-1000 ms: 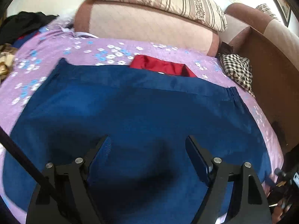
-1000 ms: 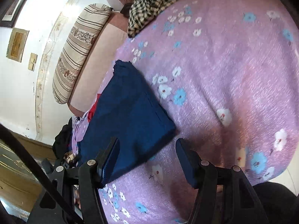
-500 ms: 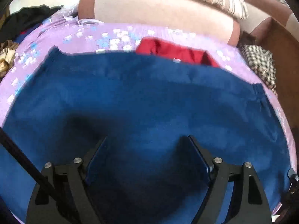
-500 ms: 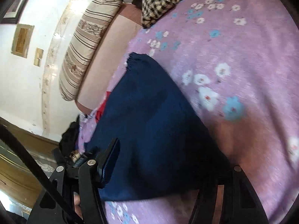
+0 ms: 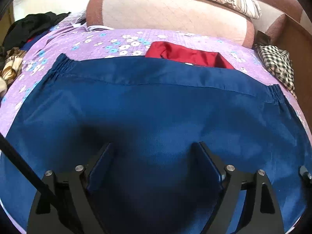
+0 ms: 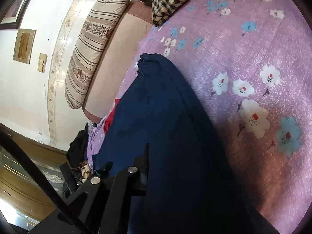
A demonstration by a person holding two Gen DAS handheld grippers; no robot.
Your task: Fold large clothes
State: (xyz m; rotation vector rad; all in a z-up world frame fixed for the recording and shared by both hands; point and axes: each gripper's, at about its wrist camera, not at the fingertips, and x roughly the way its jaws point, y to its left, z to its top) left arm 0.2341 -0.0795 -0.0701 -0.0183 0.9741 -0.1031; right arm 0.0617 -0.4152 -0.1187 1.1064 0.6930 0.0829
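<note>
A large dark blue garment (image 5: 156, 105) with elastic gathered corners lies spread flat on the purple flowered bedspread (image 5: 109, 41). My left gripper (image 5: 155, 152) is open just above the middle of the cloth, near its front edge. In the right wrist view the same blue garment (image 6: 165, 117) fills the lower middle. Only the left finger (image 6: 144, 167) of my right gripper shows, over the cloth's right edge. The blue cloth hides its other finger, so its state is unclear.
A folded red garment (image 5: 187, 55) lies just beyond the blue one. A checked cloth (image 5: 276, 64) lies at the right by the wooden bed frame. Dark clothes (image 5: 33, 27) are piled at the far left. A pink bolster (image 5: 169, 13) and a striped pillow (image 6: 91, 44) lie at the head.
My right gripper moved down onto the garment's right edge; its right finger is now hidden under or behind the cloth. My left gripper stayed open over the cloth, shifting slightly.
</note>
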